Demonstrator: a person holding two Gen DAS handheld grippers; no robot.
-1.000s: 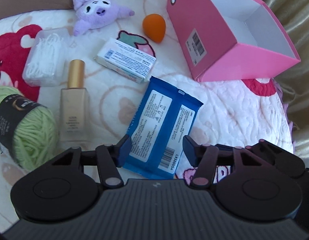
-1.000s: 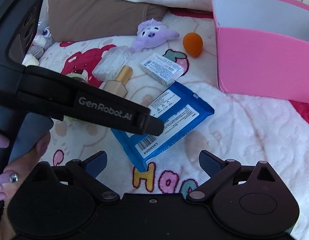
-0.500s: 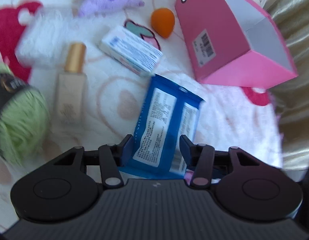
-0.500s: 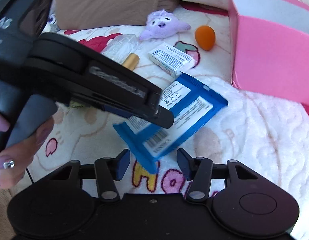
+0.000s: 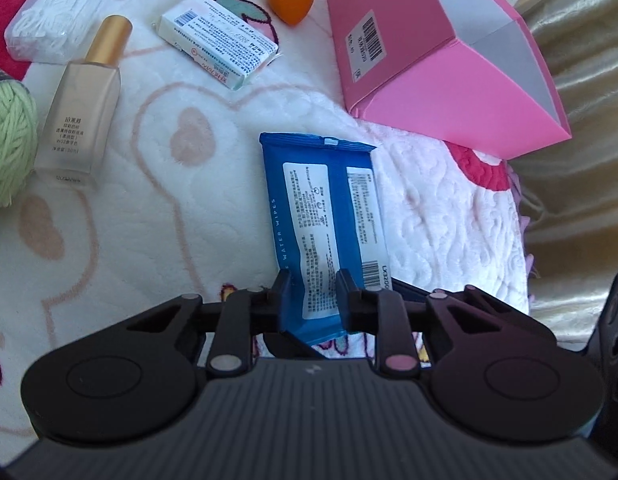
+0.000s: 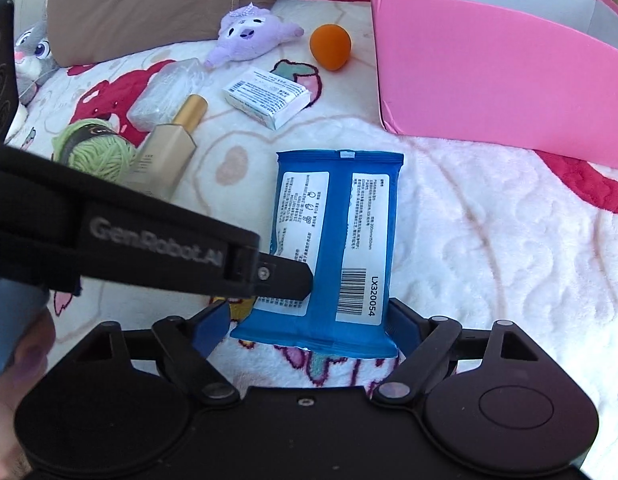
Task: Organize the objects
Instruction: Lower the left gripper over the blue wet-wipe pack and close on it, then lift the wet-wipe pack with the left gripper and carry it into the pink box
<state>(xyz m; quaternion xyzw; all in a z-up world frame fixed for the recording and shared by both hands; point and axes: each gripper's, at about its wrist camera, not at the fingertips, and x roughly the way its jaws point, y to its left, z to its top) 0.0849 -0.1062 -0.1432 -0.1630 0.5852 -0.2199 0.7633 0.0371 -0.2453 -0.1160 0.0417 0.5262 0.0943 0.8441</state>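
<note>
Pinched by my left gripper (image 5: 312,285), whose jaws have just closed on its near end, the wipes (image 6: 336,240) lie on the blanket (image 5: 157,184). My right gripper (image 6: 305,330) has just widened, straddling them loosely. The soft pack may sag, slip or catch the pink box (image 6: 489,80) rim, far right.

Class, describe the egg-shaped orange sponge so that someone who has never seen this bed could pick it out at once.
Start at the big pink box at the far right of the blanket. Just to its left, beside the purple plush toy, lies the orange sponge. It is the only orange thing there, smooth, egg-shaped and without any label.
</note>
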